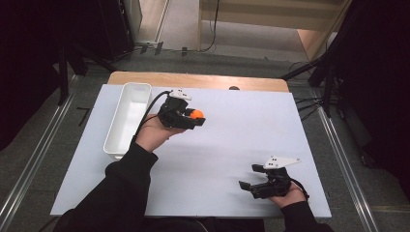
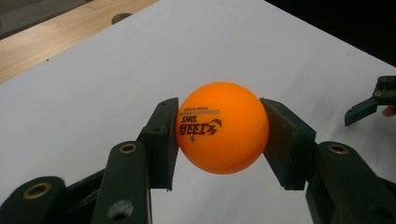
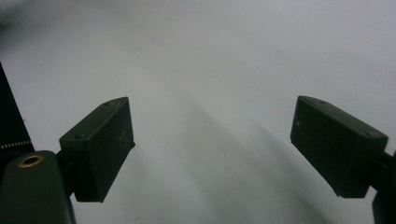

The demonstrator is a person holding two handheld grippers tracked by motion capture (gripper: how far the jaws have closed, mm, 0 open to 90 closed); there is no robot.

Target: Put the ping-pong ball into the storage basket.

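i've got the orange ball (image 2: 222,127) clamped in my left gripper (image 1: 197,116), one pad (image 2: 164,135) on each side at about its widest line, printed logo facing the camera. it's lifted off the white table (image 1: 227,145), held just right of the white bin (image 1: 126,118) near the far side. my right gripper (image 1: 247,186) rests near the front right corner with jaws spread wide and nothing between them, pads (image 3: 100,147) over bare table.

handling guess: looks like a table tennis ball, so very light, hollow, thin hard shell, smooth and slippery. round shape means the flat pads only meet it at two small spots, so it can squirt out if the grip drifts off the middle. too much squeeze could dent or crack it; too little and it rolls free. best hold is what i have now, straight across the widest part, ball seated well in from the pad tips. if it drops, it will bounce and roll away, so i'd release low, inside the bin walls.
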